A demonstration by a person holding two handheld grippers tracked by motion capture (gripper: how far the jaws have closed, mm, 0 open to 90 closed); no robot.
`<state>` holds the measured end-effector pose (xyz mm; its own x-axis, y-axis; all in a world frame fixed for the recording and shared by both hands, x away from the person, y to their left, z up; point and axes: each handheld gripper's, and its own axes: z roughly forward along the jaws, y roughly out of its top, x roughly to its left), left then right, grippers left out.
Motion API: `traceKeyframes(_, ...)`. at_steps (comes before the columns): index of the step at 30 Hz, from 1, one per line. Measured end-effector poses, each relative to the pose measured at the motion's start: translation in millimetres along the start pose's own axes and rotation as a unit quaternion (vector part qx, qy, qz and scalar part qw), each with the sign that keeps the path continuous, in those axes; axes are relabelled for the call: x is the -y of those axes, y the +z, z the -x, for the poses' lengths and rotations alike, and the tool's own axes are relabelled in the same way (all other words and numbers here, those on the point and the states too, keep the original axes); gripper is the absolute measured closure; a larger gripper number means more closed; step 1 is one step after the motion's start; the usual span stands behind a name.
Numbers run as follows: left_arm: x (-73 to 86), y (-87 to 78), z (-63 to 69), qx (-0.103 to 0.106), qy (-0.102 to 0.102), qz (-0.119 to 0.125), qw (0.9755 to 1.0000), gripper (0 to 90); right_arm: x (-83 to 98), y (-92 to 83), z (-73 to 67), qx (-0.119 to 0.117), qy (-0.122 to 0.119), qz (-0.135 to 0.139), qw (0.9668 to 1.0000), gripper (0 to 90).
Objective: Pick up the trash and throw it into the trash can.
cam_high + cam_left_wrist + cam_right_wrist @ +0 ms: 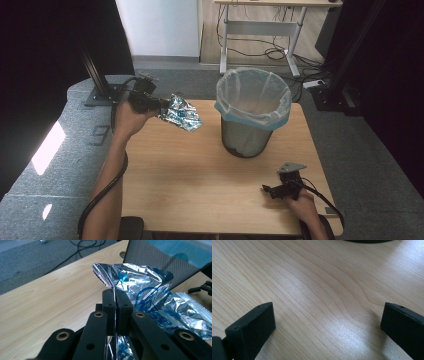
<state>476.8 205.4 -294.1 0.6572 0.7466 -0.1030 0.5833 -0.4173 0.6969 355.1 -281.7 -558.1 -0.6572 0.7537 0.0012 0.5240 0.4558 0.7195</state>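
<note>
one foil wrapper (180, 113), one bin (253, 111)

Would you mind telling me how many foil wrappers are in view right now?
1. The crumpled silver-and-blue foil wrapper is pinched in the left gripper, held above the table's far left part beside the lined bin. Others may lie hidden inside the bin.

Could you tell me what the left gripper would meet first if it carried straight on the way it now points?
Probably the mesh bin: the left gripper, shut on the foil wrapper, points towards its wall, though depth is unclear.
</note>
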Motion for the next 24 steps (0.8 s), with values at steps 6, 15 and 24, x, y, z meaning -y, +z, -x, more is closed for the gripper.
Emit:
traceKeyframes(6, -15.4, -7.5, 3.8, -0.002, 0.007, 0.004, 1.0, 87.3, 0.0, -0.2, 0.0, 0.001, -0.001, -0.001, 1.0, 0.0)
traceKeyframes(15, -40.8, -23.1, 11.3, -0.002, 0.014, 0.017, 0.9998, 87.2, 0.0, -0.2, 0.0, 0.0, -0.001, -0.001, 1.0, 0.0)
traceKeyframes(24, -69.5, -30.2, 21.8, -0.003, 0.019, 0.031, 0.9993, 87.2, 0.0, -0.2, -0.2, -0.001, -0.002, -0.001, 1.0, 0.0)
